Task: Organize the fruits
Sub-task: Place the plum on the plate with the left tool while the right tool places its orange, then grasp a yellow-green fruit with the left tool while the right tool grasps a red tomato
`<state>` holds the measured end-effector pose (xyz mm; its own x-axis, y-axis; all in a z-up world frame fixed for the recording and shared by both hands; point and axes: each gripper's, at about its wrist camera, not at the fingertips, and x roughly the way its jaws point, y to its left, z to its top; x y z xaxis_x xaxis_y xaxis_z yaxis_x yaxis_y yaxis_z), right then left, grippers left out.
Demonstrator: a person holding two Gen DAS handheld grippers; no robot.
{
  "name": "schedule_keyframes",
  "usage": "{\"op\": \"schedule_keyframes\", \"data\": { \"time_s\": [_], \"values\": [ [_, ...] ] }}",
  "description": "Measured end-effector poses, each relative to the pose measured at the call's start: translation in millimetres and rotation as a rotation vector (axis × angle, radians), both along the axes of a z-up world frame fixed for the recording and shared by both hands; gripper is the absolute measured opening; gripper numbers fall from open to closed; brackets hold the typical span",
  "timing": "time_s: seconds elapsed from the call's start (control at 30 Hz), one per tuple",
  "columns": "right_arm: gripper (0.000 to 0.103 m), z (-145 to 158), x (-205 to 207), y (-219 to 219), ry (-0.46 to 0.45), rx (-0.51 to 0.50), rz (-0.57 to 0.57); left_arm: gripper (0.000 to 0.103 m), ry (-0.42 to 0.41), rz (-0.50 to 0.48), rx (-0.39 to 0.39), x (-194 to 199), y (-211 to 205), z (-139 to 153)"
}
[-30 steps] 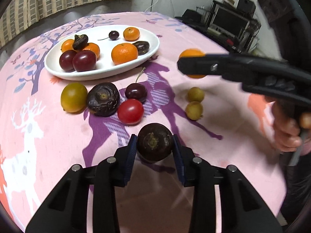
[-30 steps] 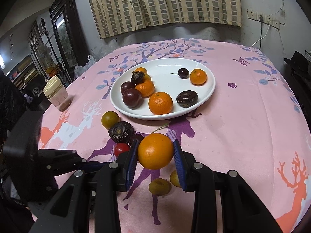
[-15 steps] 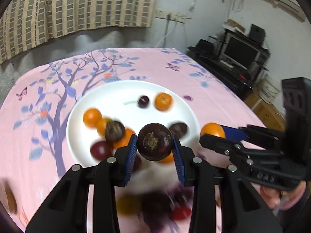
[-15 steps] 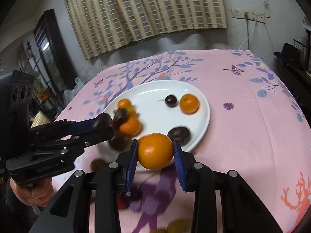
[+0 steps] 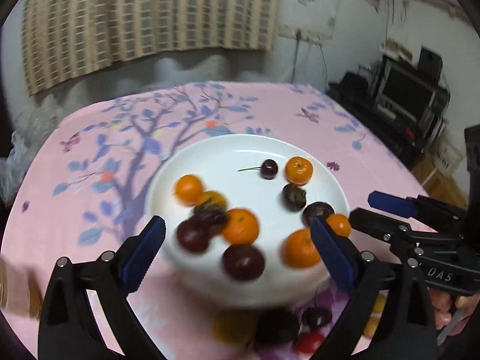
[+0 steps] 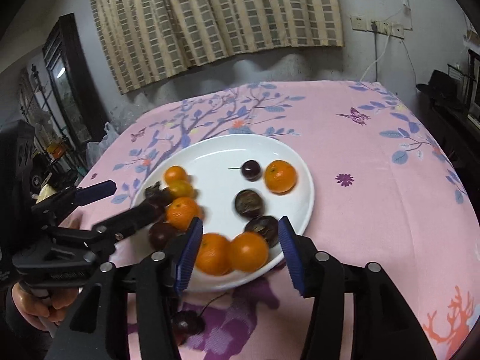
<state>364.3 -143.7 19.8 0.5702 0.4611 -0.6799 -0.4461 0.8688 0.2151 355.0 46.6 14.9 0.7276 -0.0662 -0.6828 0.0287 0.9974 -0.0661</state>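
Note:
The white plate (image 5: 210,147) (image 6: 300,162) holds several oranges, cherries and dark fruits. My left gripper (image 5: 237,231) (image 6: 138,195) hangs over its front rim with its jaws opening wide and nothing pressed between them. The dark purple fruit (image 5: 318,211) (image 6: 262,228) lies on the plate by that gripper's right fingertip. My right gripper (image 6: 240,240) (image 5: 361,207) is opening over the plate's front right. A blurred orange (image 6: 249,255) (image 5: 339,225) sits between its pads, free of both.
Loose fruits lie on the pink cloth in front of the plate: a yellow-green one (image 5: 231,327), a dark one (image 5: 279,327), a cherry (image 5: 316,316) (image 6: 187,322) and a red one (image 5: 309,342). A person's hand (image 6: 33,303) holds the left gripper. A TV stand (image 5: 414,90) stands beyond the table's right edge.
Both grippers travelled from the loose fruits to above the plate, then opened. The dark purple fruit left the left gripper and the orange left the right one; both are on the plate.

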Motion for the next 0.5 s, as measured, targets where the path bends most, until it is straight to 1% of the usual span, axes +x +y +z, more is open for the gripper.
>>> {"op": "schedule_keyframes", "data": {
  "time_s": [0.07, 0.13, 0.17, 0.23, 0.3, 0.37, 0.5],
  "values": [
    [0.055, 0.9, -18.4, 7.5, -0.017, -0.044, 0.001, 0.096, -0.011, 0.037, -0.003, -23.2, 14.3, 2.0],
    [0.055, -4.0, -40.6, 12.8, -0.038, -0.078, -0.059, 0.096, -0.023, 0.091, -0.001, -43.4, 27.9, -0.5],
    [0.056, -7.6, -49.3, 13.8, -0.037, -0.077, -0.08, 0.097, -0.029, 0.123, -0.01, -54.8, 35.7, -4.6],
    [0.056, -19.8, -65.6, 17.0, 0.002, -0.059, -0.105, 0.097, -0.025, 0.177, -0.035, -70.9, 49.0, -15.5],
    [0.056, -30.6, -78.3, 23.2, 0.054, -0.048, -0.095, 0.097, 0.018, 0.21, -0.062, -77.9, 61.5, -29.6],
    [0.056, -36.5, -86.8, 29.2, 0.079, -0.046, -0.073, 0.097, 0.048, 0.231, -0.075, -79.5, 70.3, -34.5],
    [0.056, -46.2, -95.4, 39.3, 0.086, -0.084, -0.043, 0.097, 0.042, 0.261, -0.096, -85.5, 79.6, -33.6]
  ]
}}
